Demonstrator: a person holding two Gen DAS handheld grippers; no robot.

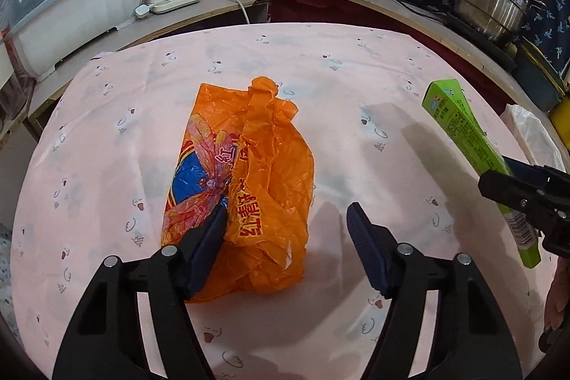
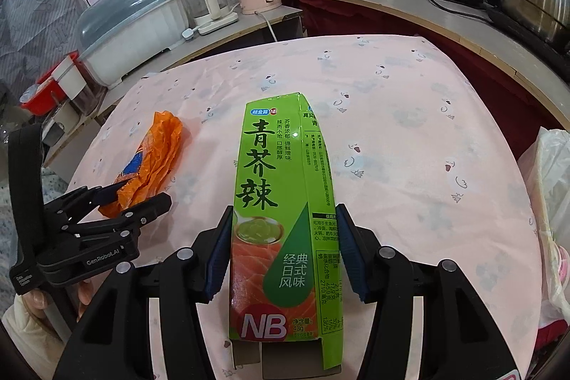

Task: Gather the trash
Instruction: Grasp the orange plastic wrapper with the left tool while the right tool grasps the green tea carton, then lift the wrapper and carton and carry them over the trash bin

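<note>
My left camera looks steeply down my fingers, close over the bag. My right one likewise, over the box. Both share the table and far counter.

Bag on table, box right

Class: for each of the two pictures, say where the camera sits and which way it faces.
Left wrist view: on the left claw, facing down and forward at the orange bag between its fingers; right claw at the edge.
Right wrist view: on the right claw, facing down along the green box it grips; left claw and a hand show.
Shared: bag, box, pink tablecloth.
</note>
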